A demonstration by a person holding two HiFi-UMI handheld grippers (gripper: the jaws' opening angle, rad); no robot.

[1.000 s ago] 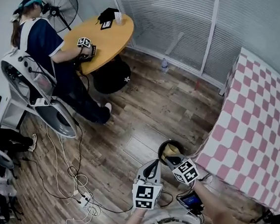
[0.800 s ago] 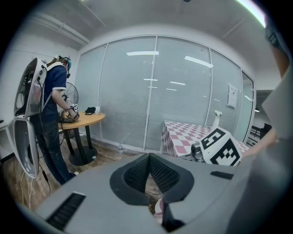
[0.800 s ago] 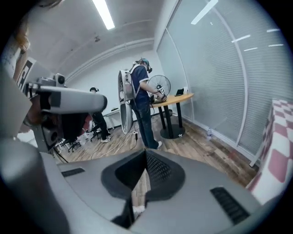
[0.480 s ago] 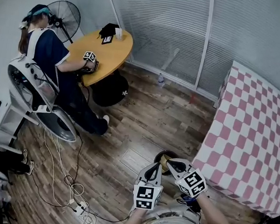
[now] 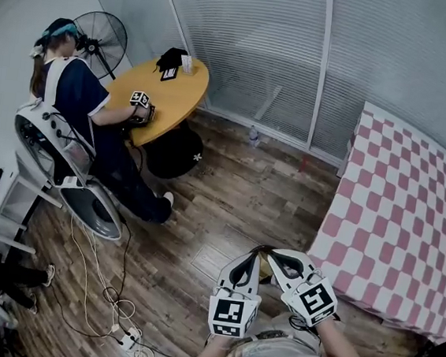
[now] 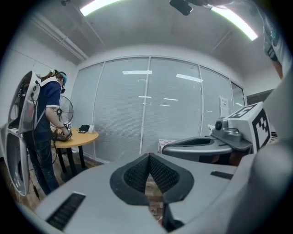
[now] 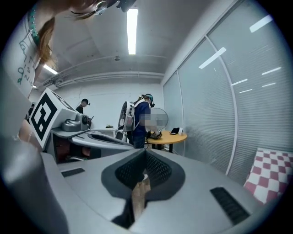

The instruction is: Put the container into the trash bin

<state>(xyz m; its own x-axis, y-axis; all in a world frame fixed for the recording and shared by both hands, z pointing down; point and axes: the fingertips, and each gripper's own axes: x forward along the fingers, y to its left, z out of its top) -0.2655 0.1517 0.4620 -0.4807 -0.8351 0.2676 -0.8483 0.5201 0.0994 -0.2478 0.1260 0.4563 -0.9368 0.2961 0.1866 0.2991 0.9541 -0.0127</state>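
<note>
Left gripper (image 6: 149, 157) closed, empty | right gripper (image 7: 145, 155) closed, empty | we find trash bin (image 5: 260, 253) largely hidden beneath both | container (image 5: 265, 274) only a yellowish sliver inside | checked worktop (image 5: 392, 223) edge near on right | wood floor (image 5: 238, 183) open ahead

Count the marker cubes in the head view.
3: left gripper cube, right gripper cube, third cube over the round table. More may be hidden.

A person (image 5: 77, 99) sits at a round yellow table (image 5: 172, 93), a standing fan (image 5: 105, 34) just behind. Something dark on the tabletop, perhaps a cloth (image 5: 171, 56). White cables (image 5: 119, 301) trail across the wooden floor (image 5: 238, 183) — a pink-checked cloth (image 5: 408, 225) lies at right.
</note>
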